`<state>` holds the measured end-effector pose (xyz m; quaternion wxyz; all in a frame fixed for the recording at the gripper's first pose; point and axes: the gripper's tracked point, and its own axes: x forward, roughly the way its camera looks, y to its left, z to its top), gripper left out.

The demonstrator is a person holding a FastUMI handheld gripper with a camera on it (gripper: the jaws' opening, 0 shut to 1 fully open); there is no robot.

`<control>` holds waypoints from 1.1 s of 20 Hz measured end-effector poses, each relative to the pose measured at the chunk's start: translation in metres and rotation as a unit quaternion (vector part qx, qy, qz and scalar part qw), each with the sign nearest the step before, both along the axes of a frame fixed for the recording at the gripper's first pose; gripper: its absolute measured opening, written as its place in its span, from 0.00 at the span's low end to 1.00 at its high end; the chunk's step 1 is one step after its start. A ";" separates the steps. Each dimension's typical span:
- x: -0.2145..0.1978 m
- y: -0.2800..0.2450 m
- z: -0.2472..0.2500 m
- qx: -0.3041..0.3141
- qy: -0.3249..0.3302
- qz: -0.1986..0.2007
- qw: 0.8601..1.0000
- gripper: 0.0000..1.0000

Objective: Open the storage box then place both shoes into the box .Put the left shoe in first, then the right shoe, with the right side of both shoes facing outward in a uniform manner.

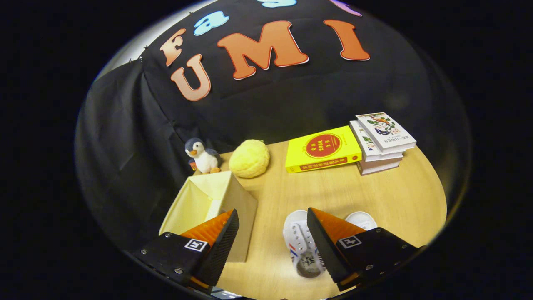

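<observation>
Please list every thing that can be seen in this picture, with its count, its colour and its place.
storage box: one, pale yellow, open top, on the table just beyond the left finger
shoes: two, white, side by side on the table, partly behind the right finger
toy penguin: one, grey and white, beyond the box by the black cloth
round plush: one, yellow, right of the penguin
yellow book: one, yellow with red circle, lying flat right of the plush
book stack: about three, white covers, right of the yellow book
table: one, light wood
gripper: one, black with orange fingers, open, holding nothing
</observation>
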<state>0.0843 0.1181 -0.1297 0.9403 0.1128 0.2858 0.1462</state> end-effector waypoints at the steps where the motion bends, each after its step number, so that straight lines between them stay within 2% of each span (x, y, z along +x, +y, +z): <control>1: -0.002 -0.011 -0.011 -0.015 0.005 0.000 1.000 0.98; 8: -0.014 -0.050 -0.082 -0.088 0.057 0.034 0.994 0.98; 12: -0.022 -0.051 -0.118 -0.118 0.094 0.075 0.986 0.96; 16: -0.022 -0.049 -0.148 -0.140 0.118 0.100 0.978 0.82; 22: -0.017 -0.041 -0.176 -0.140 0.151 0.128 0.970 0.63</control>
